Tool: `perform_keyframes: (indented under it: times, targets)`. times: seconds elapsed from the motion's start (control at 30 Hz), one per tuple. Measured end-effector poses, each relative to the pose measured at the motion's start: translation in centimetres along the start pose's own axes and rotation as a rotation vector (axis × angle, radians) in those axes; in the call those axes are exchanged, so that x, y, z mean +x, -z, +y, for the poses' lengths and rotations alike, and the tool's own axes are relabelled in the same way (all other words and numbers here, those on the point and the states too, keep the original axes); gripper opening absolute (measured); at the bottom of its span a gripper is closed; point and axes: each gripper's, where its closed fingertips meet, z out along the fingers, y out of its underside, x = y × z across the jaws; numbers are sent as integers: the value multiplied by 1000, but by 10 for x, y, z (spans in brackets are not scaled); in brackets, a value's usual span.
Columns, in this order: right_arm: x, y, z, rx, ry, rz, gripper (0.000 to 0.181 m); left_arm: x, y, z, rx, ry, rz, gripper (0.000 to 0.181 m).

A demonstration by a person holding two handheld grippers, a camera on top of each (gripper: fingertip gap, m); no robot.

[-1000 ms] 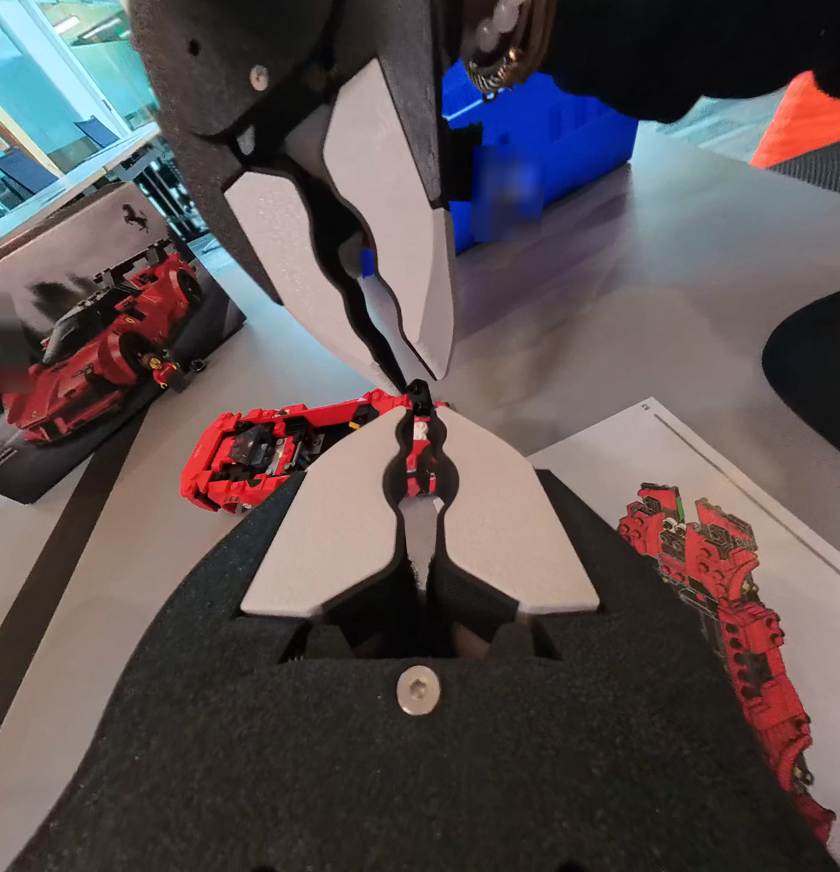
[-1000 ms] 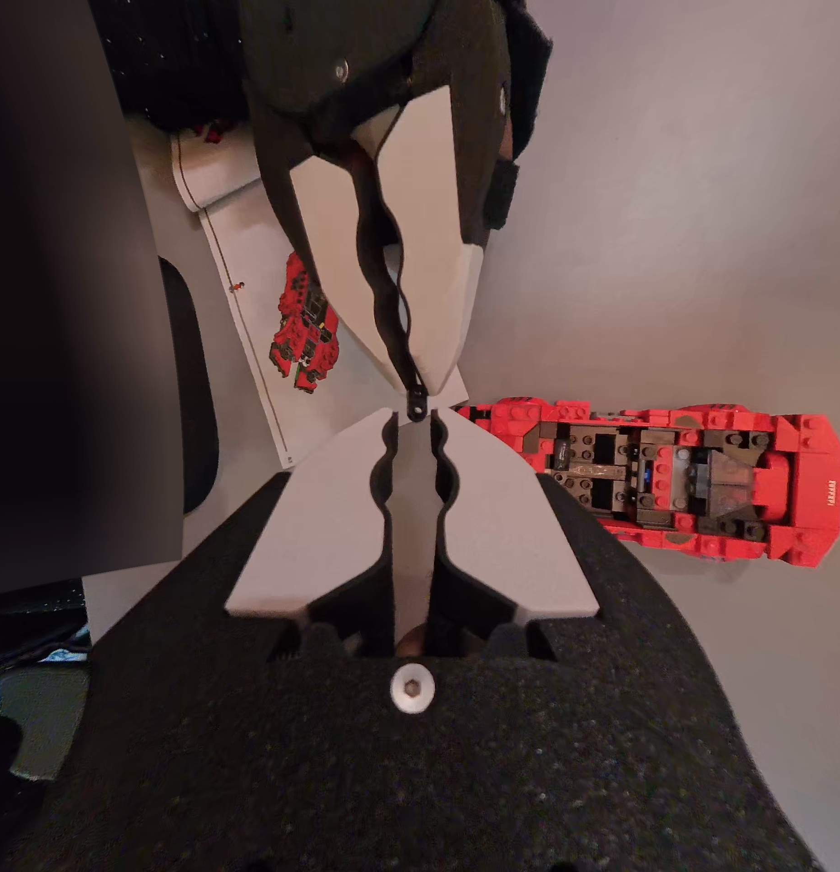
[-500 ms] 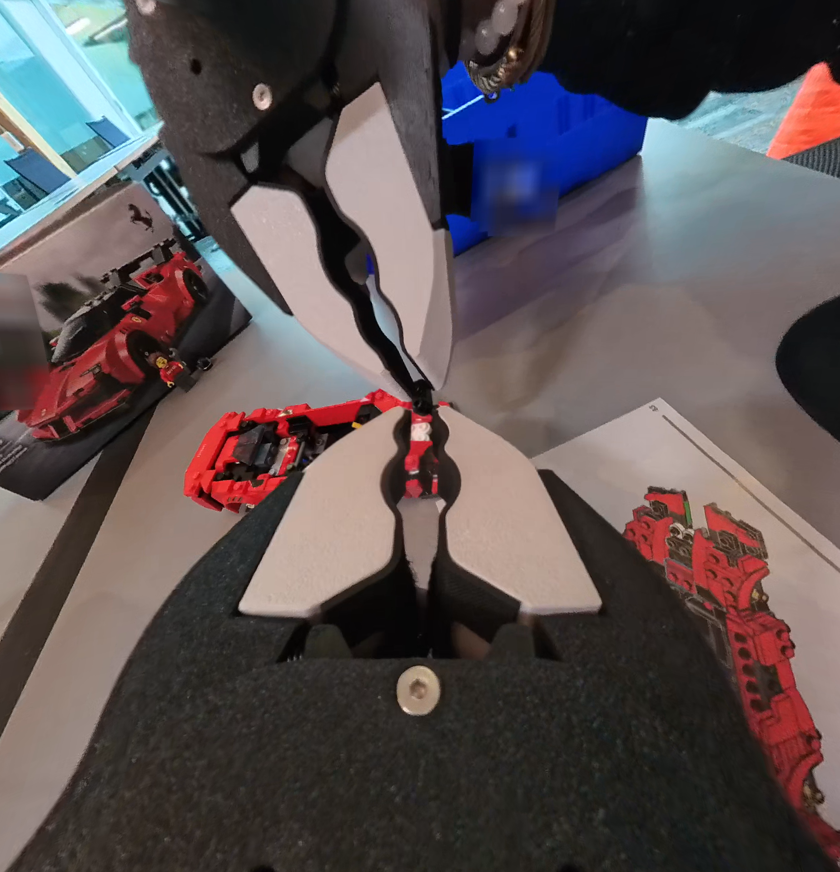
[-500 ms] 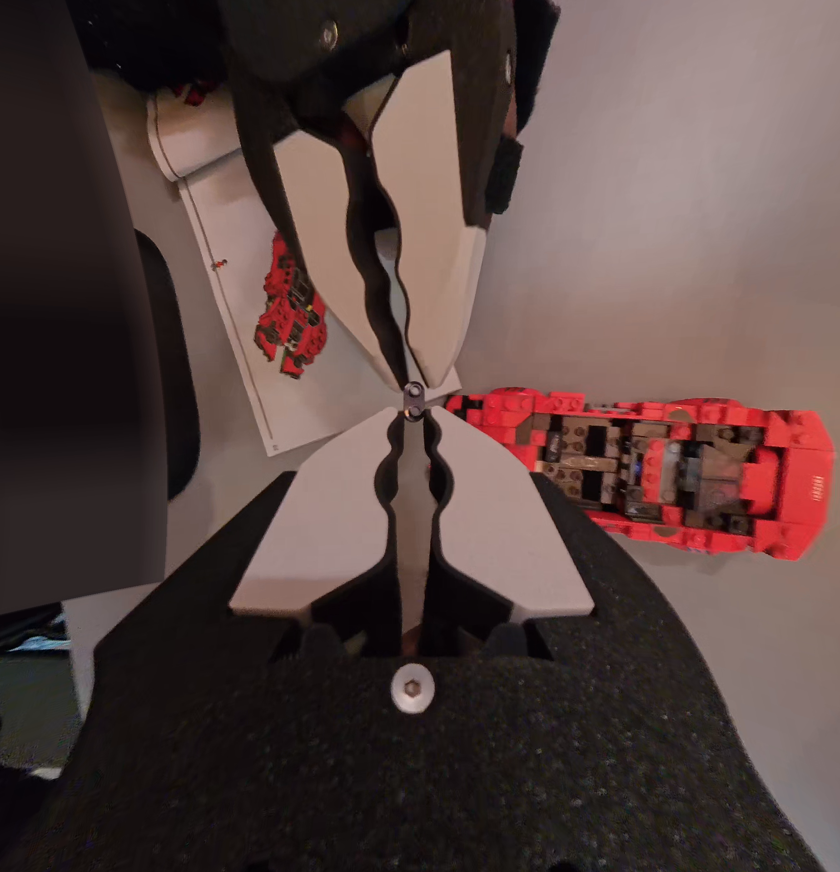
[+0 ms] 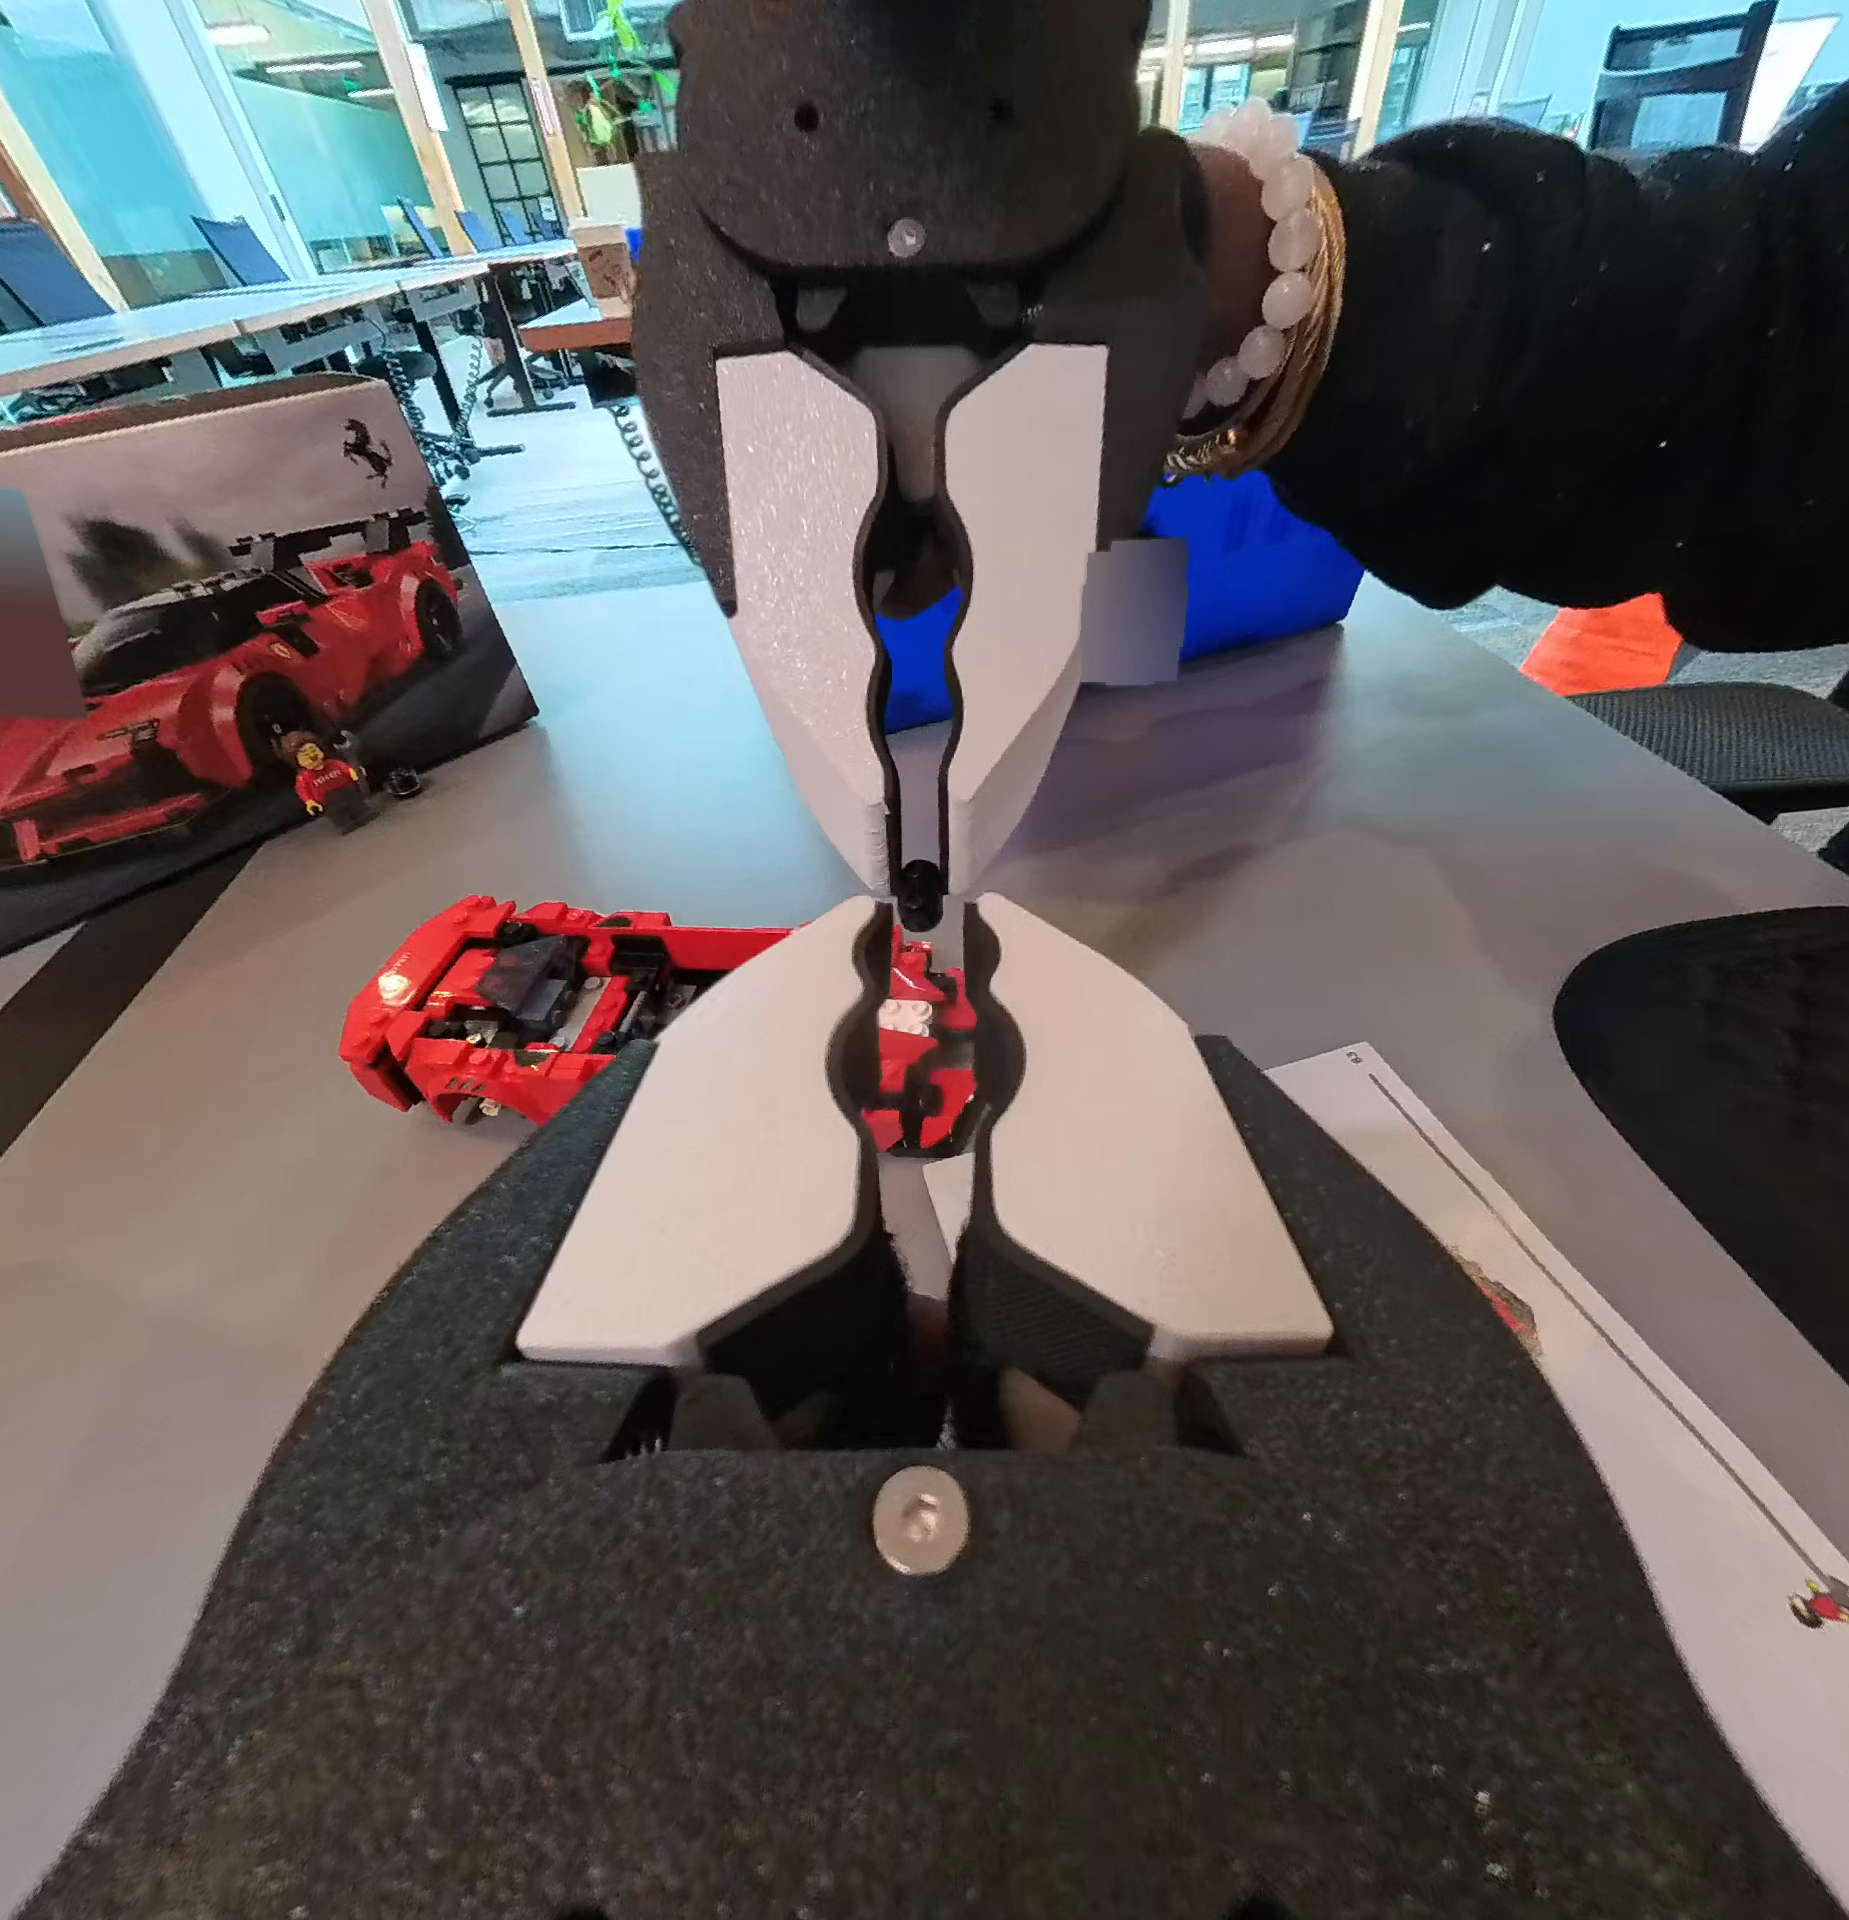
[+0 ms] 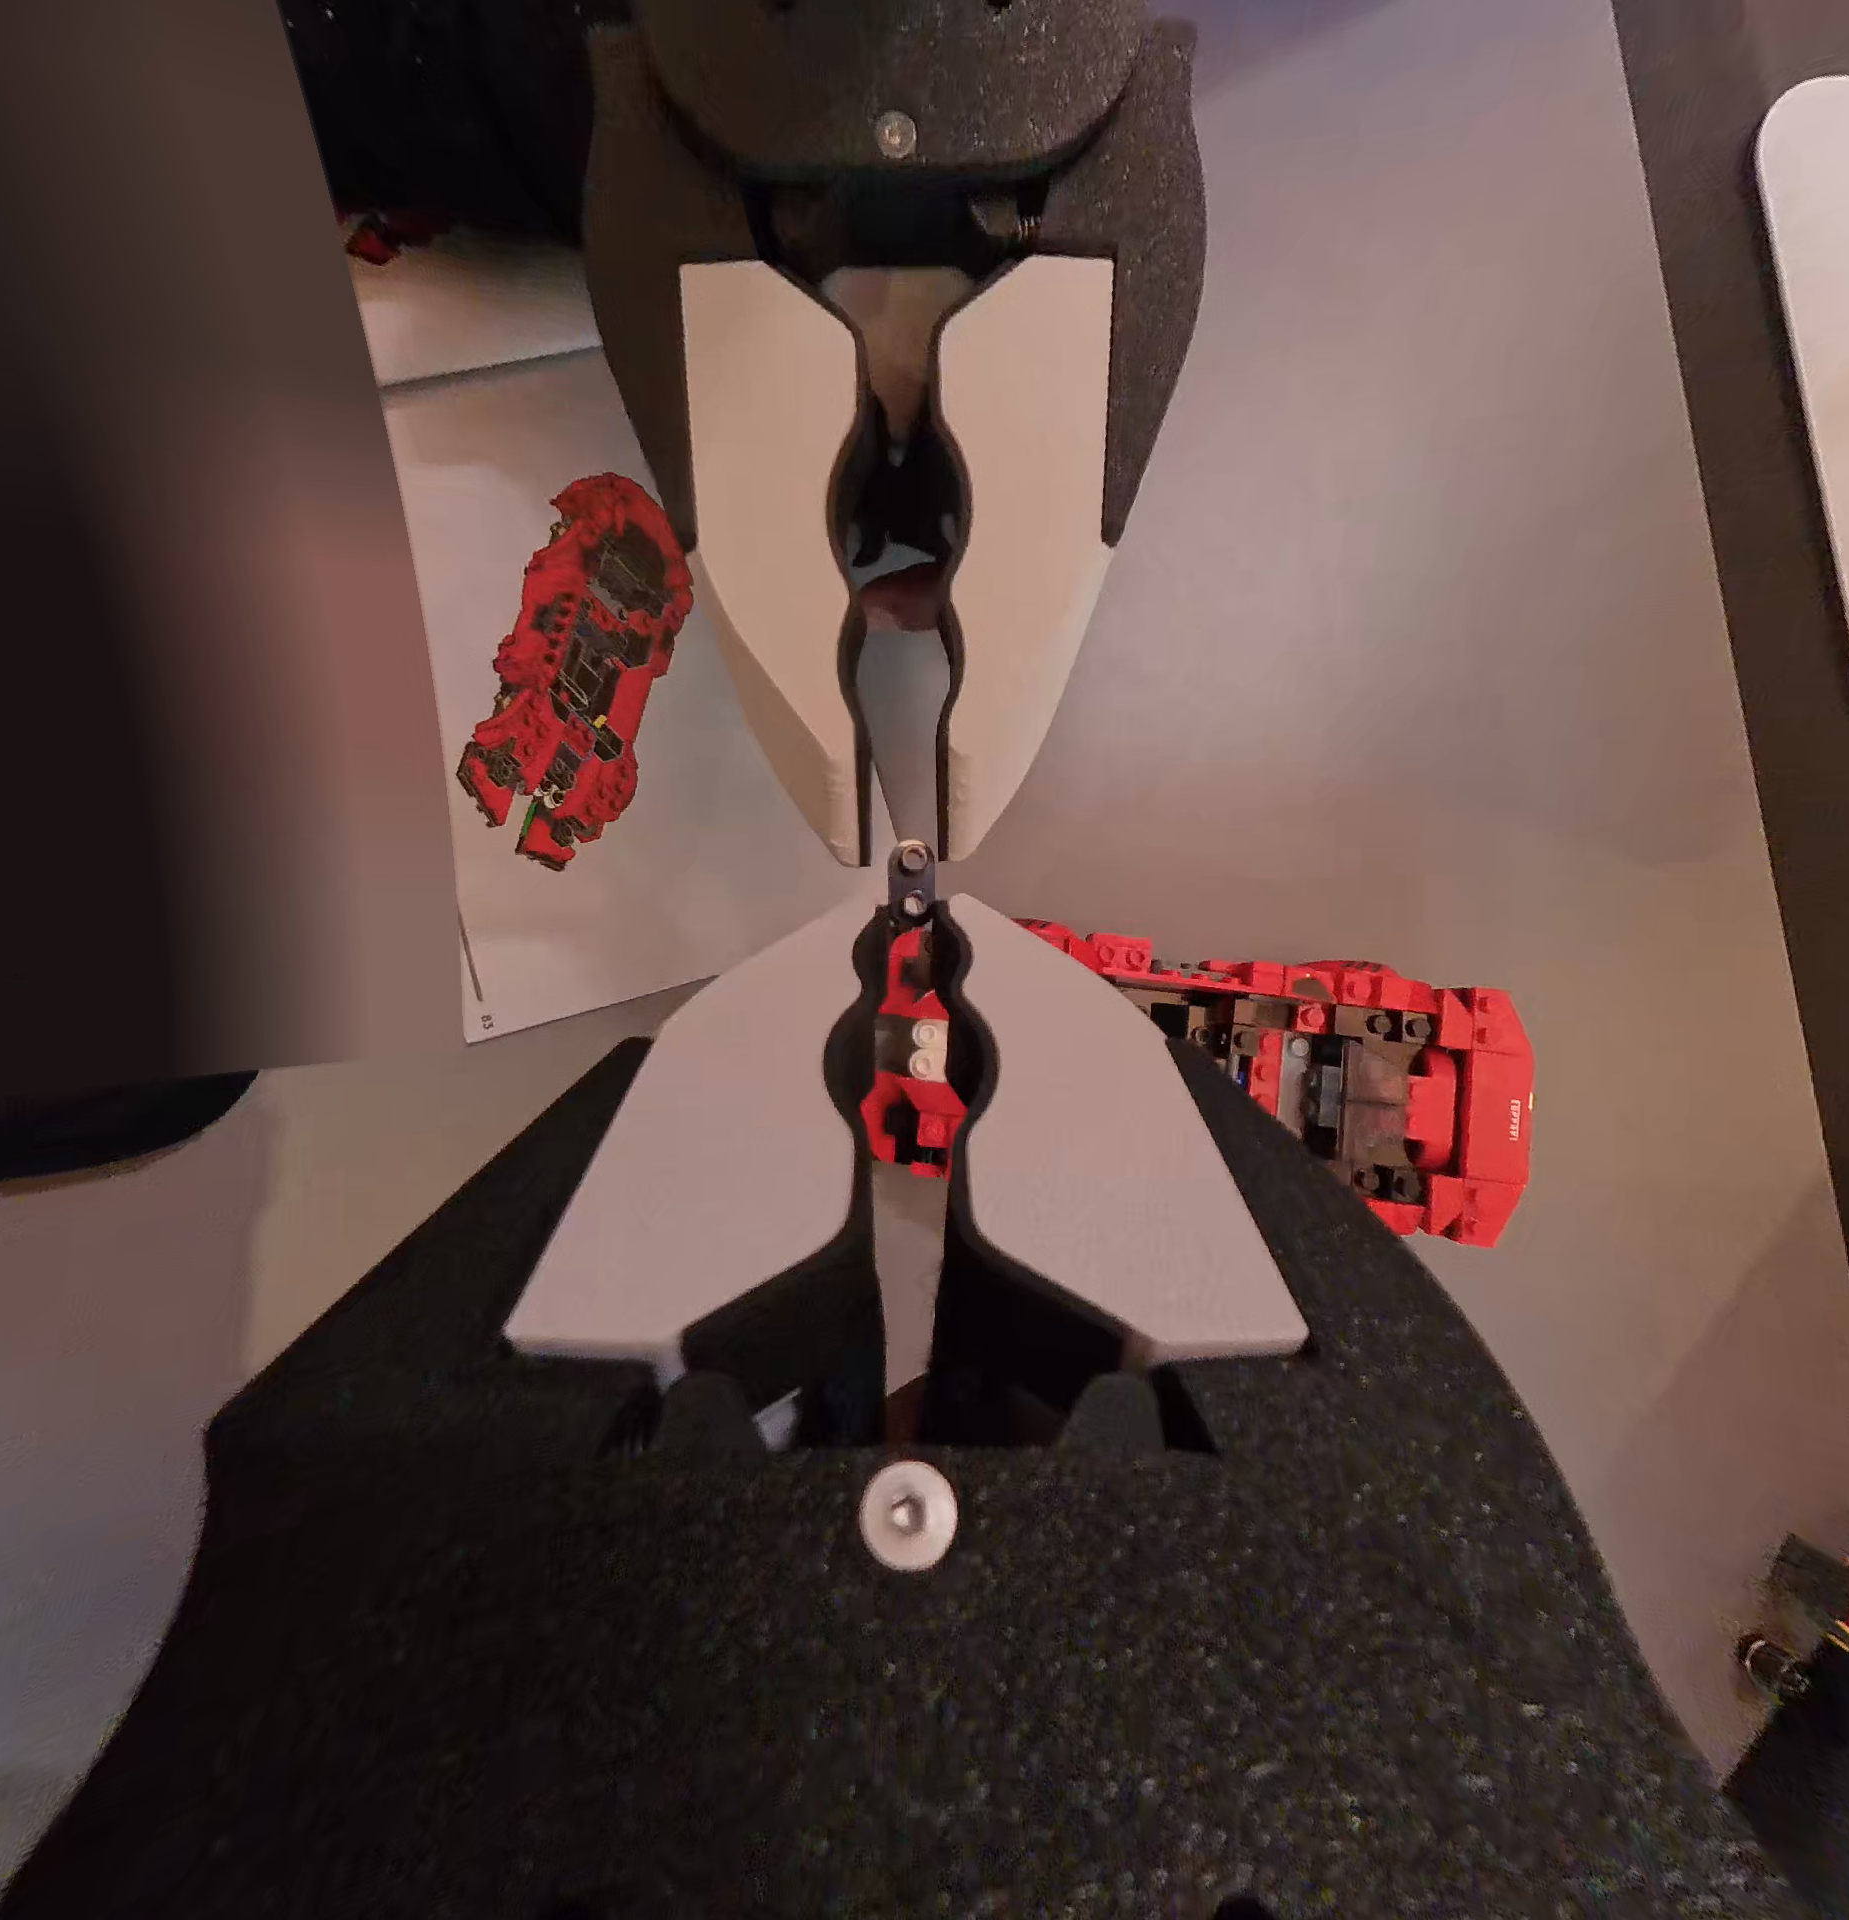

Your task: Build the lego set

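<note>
A small black lego piece with two holes [image 6: 912,883] hangs in the air between my two grippers, which meet tip to tip above the table. My left gripper [image 5: 922,912] is shut on one end of it, and my right gripper [image 6: 912,914] is shut on the other end. In the left wrist view the piece [image 5: 918,891] shows as a dark knob at the tips of the right gripper [image 5: 918,879]. The partly built red lego car [image 5: 504,1018] lies on the grey table below and behind the tips. It also shows in the right wrist view [image 6: 1367,1091].
The open instruction booklet [image 5: 1626,1455] lies to the right of the car, also seen in the right wrist view [image 6: 577,675]. The set's box [image 5: 224,623] stands at the back left, a blue bin [image 5: 1252,561] behind. A black chair back [image 5: 1730,1091] is at the table's right edge. The tips of both grippers are at nearly the same place.
My right gripper has closed onto the black piece held by the left. Both grippers have turned to face each other straight on, and the left wrist view has tilted up.
</note>
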Motion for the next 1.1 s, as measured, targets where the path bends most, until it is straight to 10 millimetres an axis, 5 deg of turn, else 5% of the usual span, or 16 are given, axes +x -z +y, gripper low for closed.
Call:
perform_keyframes:
  times: [1.1]
  targets:
    - [-5,-9,5,-107,-10,-18,10,5,-4,17,-115,-131,-5,7]
